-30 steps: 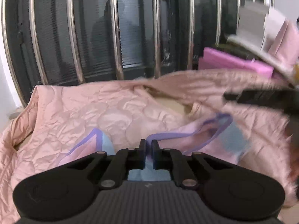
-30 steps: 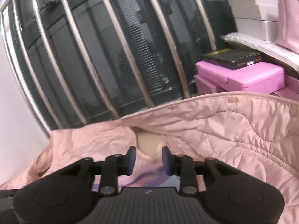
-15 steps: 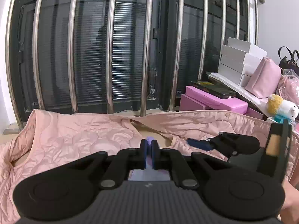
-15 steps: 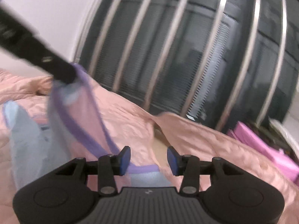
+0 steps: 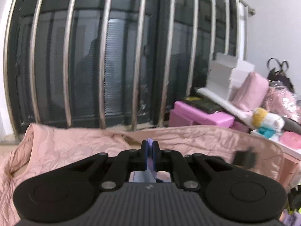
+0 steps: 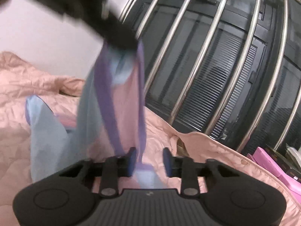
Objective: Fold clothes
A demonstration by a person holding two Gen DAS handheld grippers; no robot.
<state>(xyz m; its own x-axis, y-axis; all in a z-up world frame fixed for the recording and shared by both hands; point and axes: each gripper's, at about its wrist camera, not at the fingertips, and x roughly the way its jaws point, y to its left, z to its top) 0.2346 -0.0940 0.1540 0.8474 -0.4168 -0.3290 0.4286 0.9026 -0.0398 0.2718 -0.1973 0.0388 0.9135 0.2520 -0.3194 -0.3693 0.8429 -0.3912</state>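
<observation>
A small garment (image 6: 120, 101) in pink and pale blue with purple trim hangs in the air over the pink quilt (image 6: 197, 150). My left gripper (image 5: 150, 146) is shut on its purple edge (image 5: 150, 143); it shows in the right wrist view (image 6: 116, 35) as a blurred black shape at the top left, holding the garment's top. My right gripper (image 6: 149, 158) is open, low beside the hanging cloth, with the purple trim running down between its fingers. Its blurred tip shows in the left wrist view (image 5: 244, 159).
A window with steel bars (image 5: 137, 66) stands behind the bed. Pink boxes (image 5: 203, 115), white boxes (image 5: 231, 75), a pink cushion (image 5: 250, 92), a plush toy (image 5: 267, 120) and bags are piled at the right. A white wall (image 6: 47, 33) is at the left.
My left gripper has lifted the garment higher off the quilt. My right gripper has swung left and down toward the hanging cloth, jaws still open.
</observation>
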